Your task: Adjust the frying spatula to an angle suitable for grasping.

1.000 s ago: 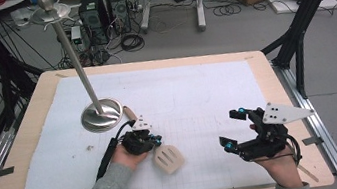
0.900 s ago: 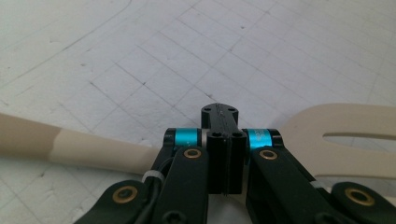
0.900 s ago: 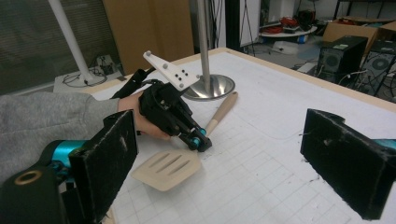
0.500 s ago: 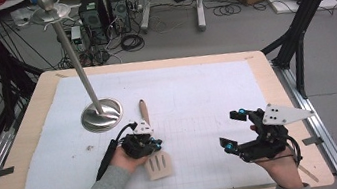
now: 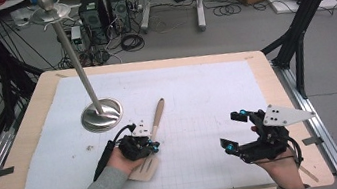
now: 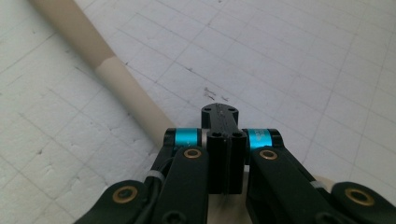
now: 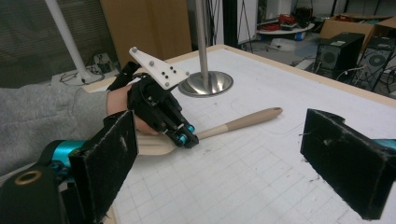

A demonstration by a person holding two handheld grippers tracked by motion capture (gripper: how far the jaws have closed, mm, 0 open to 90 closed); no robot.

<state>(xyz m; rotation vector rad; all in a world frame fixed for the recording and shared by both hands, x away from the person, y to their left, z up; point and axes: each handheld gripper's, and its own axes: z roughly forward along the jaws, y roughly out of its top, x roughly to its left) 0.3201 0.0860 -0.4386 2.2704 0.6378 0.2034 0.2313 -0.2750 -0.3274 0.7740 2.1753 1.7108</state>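
The wooden spatula (image 5: 155, 136) lies on the white mat (image 5: 196, 90), clamped at its neck by the left gripper (image 5: 151, 146), handle pointing away beyond it, while the right gripper (image 5: 232, 129), well apart, gapes wide and empty.

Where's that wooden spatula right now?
In the high view the wooden spatula lies on the white mat, left of centre, its handle pointing toward the metal stand; the left gripper is shut on its neck.

Left claw (image 5: 153, 147) clamped shut — right claw (image 5: 233, 129) jaws wide apart.
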